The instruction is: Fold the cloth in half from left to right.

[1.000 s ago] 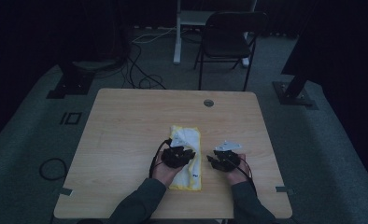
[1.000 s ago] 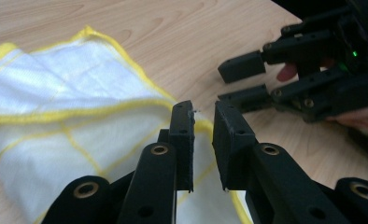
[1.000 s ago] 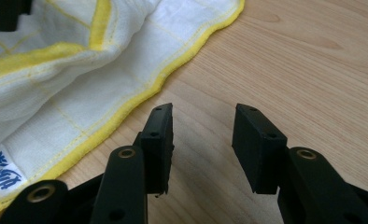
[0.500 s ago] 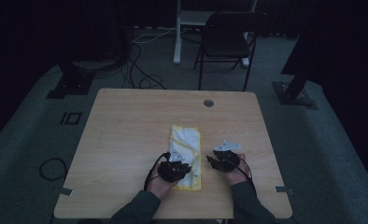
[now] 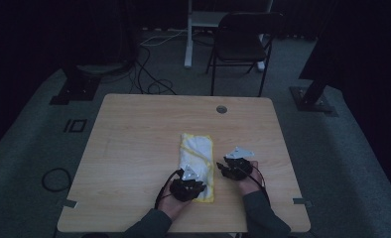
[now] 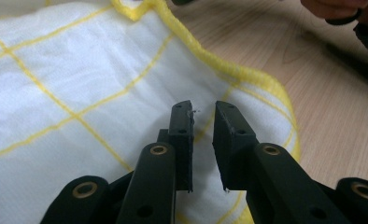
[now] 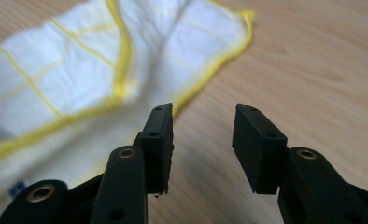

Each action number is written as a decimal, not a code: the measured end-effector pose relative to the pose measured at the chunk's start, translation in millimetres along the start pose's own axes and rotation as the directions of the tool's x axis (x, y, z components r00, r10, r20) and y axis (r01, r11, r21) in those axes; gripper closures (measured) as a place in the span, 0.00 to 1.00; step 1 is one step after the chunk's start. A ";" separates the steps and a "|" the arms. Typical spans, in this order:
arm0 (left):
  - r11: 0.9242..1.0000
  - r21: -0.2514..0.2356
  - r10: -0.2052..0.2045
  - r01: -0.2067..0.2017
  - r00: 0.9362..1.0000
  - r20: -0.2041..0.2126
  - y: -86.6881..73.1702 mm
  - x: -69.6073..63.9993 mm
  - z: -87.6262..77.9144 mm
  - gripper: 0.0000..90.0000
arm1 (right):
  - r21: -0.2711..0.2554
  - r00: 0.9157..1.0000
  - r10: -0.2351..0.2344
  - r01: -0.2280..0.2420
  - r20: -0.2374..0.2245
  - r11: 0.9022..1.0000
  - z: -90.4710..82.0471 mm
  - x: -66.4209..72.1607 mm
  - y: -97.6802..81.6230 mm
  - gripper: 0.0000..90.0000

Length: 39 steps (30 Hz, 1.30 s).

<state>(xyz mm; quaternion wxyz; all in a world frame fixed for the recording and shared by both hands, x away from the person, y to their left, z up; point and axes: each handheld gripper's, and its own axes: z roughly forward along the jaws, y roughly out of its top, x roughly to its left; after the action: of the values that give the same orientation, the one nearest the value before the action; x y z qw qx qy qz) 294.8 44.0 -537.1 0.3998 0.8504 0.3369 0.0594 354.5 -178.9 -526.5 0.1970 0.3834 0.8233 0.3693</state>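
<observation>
High view, left tool [image 5: 196, 187] over folded cloth [image 5: 197, 151], table [image 5: 134, 144]

the left tool [image 5: 187, 184] and the right tool [image 5: 235, 165] are black, each topped by a grey three-cornered plate. a thin black cable loops from each back toward the wrists. the person wears dark long sleeves [image 5: 260, 215] reaching to the wrists. close up, the left tool [image 6: 203, 122] has two flat matte black jaws with small screw holes and brass-ringed pivot eyelets; the right tool [image 7: 203, 123] is built the same.
</observation>
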 end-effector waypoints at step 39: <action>0.996 -0.046 -0.087 0.083 0.990 -0.110 -36.6 35.8 -44.9 0.86 | -0.001 0.991 -0.119 0.119 -0.064 0.993 69.3 36.5 70.9 0.71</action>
<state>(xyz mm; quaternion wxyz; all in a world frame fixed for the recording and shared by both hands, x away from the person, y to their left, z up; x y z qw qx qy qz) 286.3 111.5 -539.3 0.3998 0.8222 0.3934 0.0967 408.1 -88.2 -519.2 0.1916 0.3218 0.8511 0.3678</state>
